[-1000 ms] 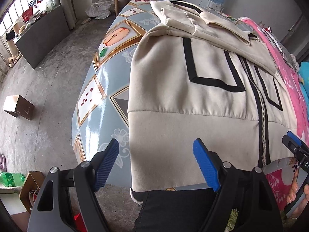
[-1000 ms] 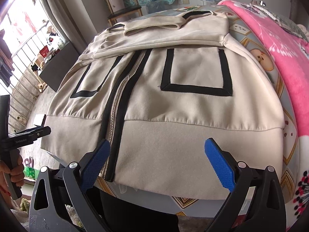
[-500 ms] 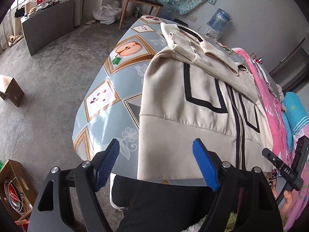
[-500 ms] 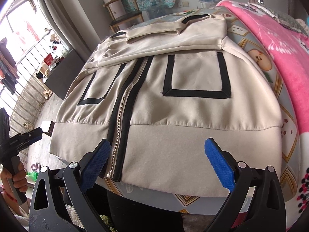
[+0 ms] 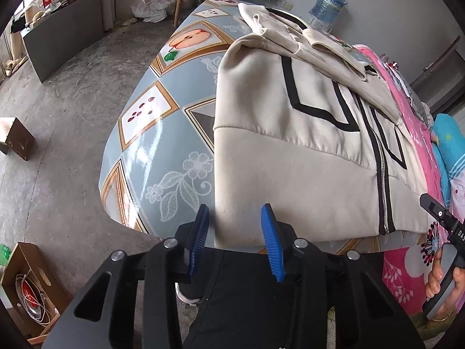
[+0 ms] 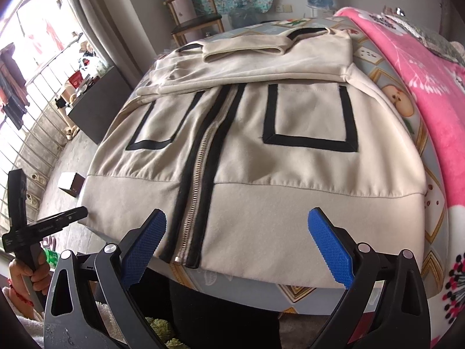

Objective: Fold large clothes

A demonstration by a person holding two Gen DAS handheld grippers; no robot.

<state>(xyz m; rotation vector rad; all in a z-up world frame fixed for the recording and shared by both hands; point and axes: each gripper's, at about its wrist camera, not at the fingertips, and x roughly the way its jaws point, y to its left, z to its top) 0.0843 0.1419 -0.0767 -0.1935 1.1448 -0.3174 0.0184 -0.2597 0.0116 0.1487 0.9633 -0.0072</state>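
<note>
Left wrist view first. Cream zip jacket (image 5: 290,151) spread front-up on the patterned tablecloth (image 5: 162,133), sleeves already crossed over the chest at the far end, broad hem band draped over the near table edge. Left gripper (image 5: 234,229) at the hem's left corner, blue pads (image 5: 200,232) partly closed with the corner lying between them; no firm pinch visible, a gap showing on each side of the cloth (best read as closing, not yet clamped). Right gripper's black nose (image 5: 441,218) visible at the far right, just beside the hem's other end.

Right wrist view next. Same jacket (image 6: 247,145) seen square-on: metal zip (image 6: 200,174) flanked by black strips, two black-outlined pocket panels, folded sleeves on top. Right gripper (image 6: 237,247) wide apart and empty, poised above the hem to the right of the zip, not touching the fabric. Left gripper (image 6: 43,224) at lower left, side-on at the hem's corner.

Handling, as a judgement: thick, soft fleece-like cloth, limp and fairly heavy for its size, not fragile and unlikely to slip from ribbed pads. Best purchase at the two outer hem corners, through both layers, where the doubled band gives bulk. Zip line stiffer than the panels (likely to resist a crease along it), so a crosswise fold from hem toward collar favoured. Sagging middle to be expected if corners are lifted unevenly.
</note>
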